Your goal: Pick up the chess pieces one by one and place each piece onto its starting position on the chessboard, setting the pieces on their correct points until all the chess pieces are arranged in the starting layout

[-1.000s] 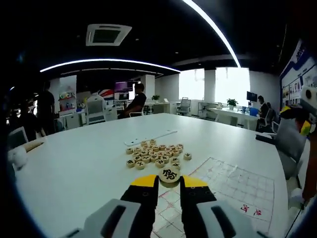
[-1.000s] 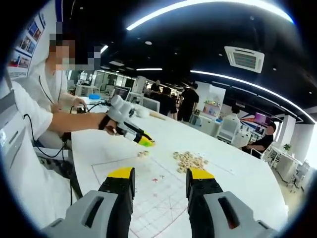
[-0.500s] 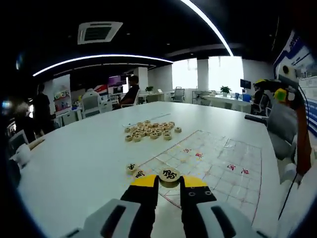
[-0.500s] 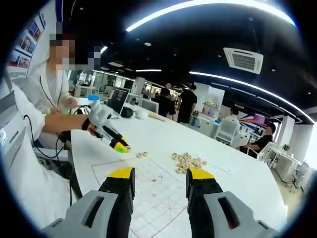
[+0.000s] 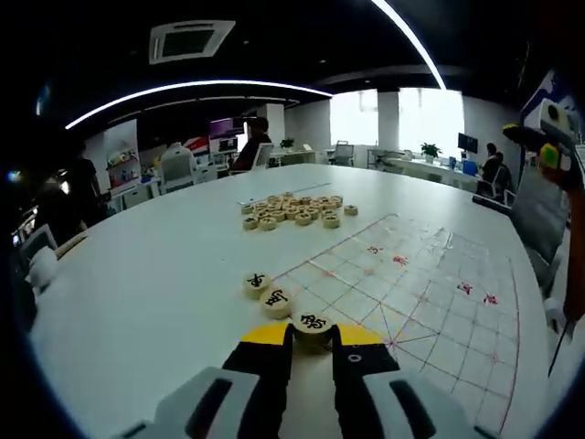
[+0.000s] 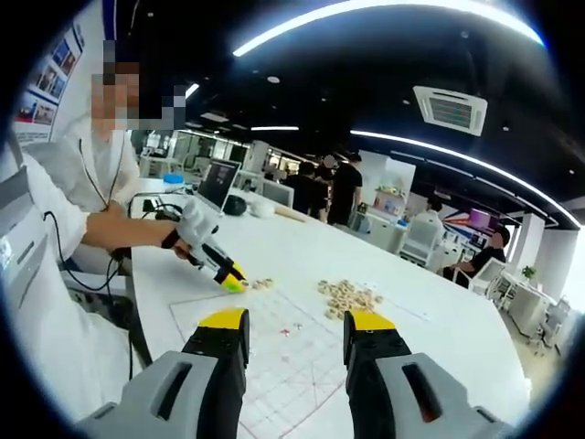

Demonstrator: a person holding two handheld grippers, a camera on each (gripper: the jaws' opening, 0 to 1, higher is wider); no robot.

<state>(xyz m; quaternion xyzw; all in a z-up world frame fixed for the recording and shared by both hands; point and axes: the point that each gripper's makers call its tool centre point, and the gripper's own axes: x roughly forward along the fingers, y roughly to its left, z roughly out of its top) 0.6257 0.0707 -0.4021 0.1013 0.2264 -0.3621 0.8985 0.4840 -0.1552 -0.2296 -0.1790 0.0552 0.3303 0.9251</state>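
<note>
**Piece in the left claw, low over the board's corner**

The piece [image 5: 313, 324] sits pinched between our left claw's [image 5: 312, 335] yellow tips, disc flat, its black character facing up. We hold it just above the near corner of the board [image 5: 430, 302], close beside two pieces [image 5: 267, 293] already lying along the edge line. The pile [image 5: 294, 208] of unplaced pieces waits at the far side of the board on the white surface [image 5: 146, 283].

Our right claw [image 6: 297, 334] hangs wide open with nothing in it, high above the board, with the left claw [image 6: 224, 273] working in the distance.

The risk, as we judge it: the two set pieces are so near that a sideways drift could knock them off their points. Opening too high could let the disc roll or land off its crossing. The board looks like a thin sheet, so a dragging tip might wrinkle it and shift everything.
</note>
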